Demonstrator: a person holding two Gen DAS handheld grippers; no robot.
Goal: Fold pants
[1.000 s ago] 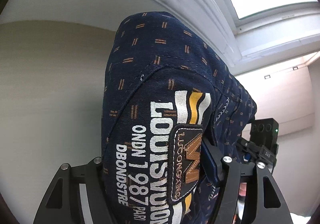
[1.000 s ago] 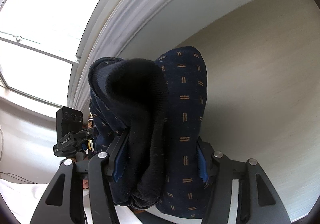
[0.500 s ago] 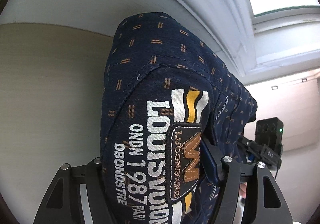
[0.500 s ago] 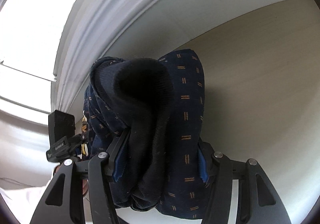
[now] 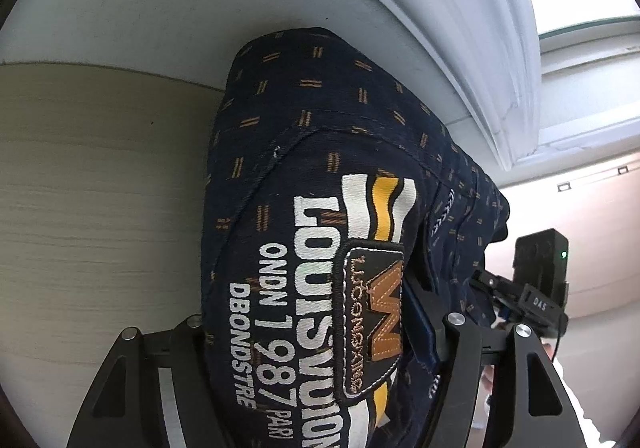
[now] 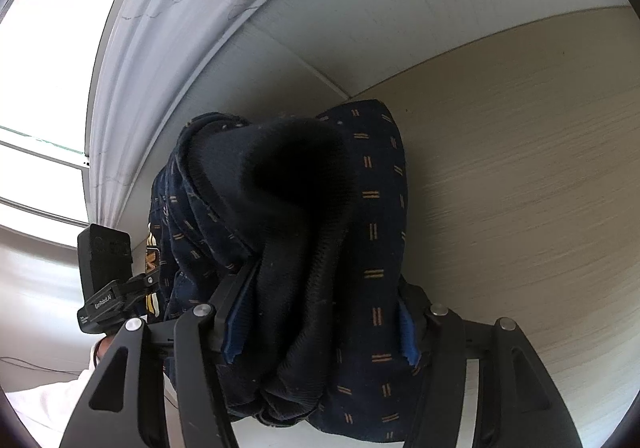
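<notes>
The pants (image 5: 320,176) are dark navy with small orange dashes, white lettering and a brown patch on a back pocket. My left gripper (image 5: 320,332) is shut on them at the pocket end and holds them up in the air. My right gripper (image 6: 320,332) is shut on the pants (image 6: 372,208) too, with the dark ribbed waistband (image 6: 304,216) bunched between its fingers. Both cameras tilt up toward the wall and ceiling. The rest of the pants hangs out of view. The right gripper's body (image 5: 540,280) shows at the left view's right edge, and the left gripper's body (image 6: 106,272) at the right view's left.
A beige wall (image 5: 92,208) and a white ceiling with a moulded cornice (image 5: 460,28) fill the background. A bright window (image 6: 36,88) lies to one side. A white surface (image 6: 44,404) shows at the bottom left of the right wrist view.
Both grippers have tilted further upward with the pants in them, so more ceiling and cornice and less window show. The grip on the pants is unchanged.
</notes>
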